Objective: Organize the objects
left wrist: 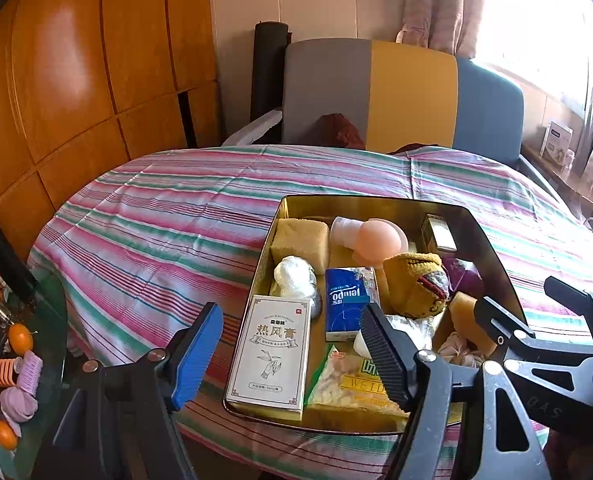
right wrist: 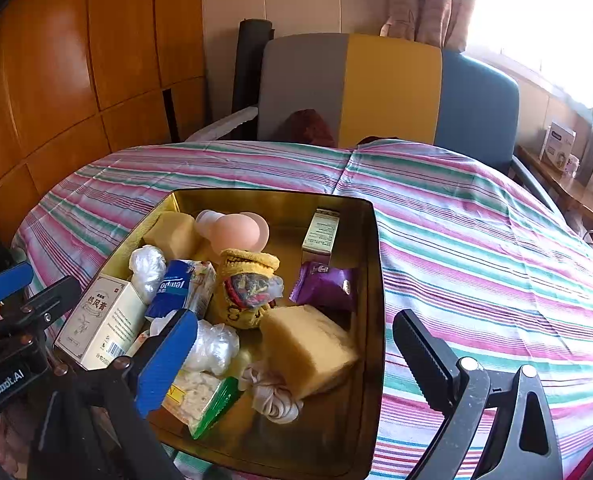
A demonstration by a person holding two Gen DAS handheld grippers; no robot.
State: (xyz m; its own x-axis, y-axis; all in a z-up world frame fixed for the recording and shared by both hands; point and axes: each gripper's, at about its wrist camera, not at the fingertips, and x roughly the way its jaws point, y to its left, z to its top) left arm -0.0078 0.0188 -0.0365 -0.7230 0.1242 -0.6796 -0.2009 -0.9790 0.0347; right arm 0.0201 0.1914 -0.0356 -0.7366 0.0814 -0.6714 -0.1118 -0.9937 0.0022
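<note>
- Gold-coloured metal, the open tin (right wrist: 370,264) sits on the striped cloth (right wrist: 476,240) covering the table, toward its near side, and already holds most of what is to be sorted.
- Both tools hang over its near edge: the left gripper (left wrist: 292,344) has its fingers spread with nothing between them, above the white carton (left wrist: 270,354); the right gripper (right wrist: 296,354) is spread wider still, empty, over the yellow sponge block (right wrist: 308,346).
- I judge the right gripper has done with that sponge and the next item is to be fetched. To do this well, lift clear of the rim before swinging away, so the fingers do not catch the tin's wall or drag the loose clear wrap (right wrist: 212,346).
- Contents are crowded on the left and near part: blue tissue pack (right wrist: 176,288), snack bag (right wrist: 200,400), mustard knitted piece (right wrist: 244,280), a 2nd sponge (right wrist: 172,232) at the far left corner, a peach plastic bulb (right wrist: 232,232).
- Free floor remains at the far right around the small upright box (right wrist: 320,236) and purple packet (right wrist: 324,286), so anything new fits best there.
- Off the table's left edge, a glass stand (left wrist: 52,320) carries orange and purple oddments, possibly still to be collected, though the view there is warped.
</note>
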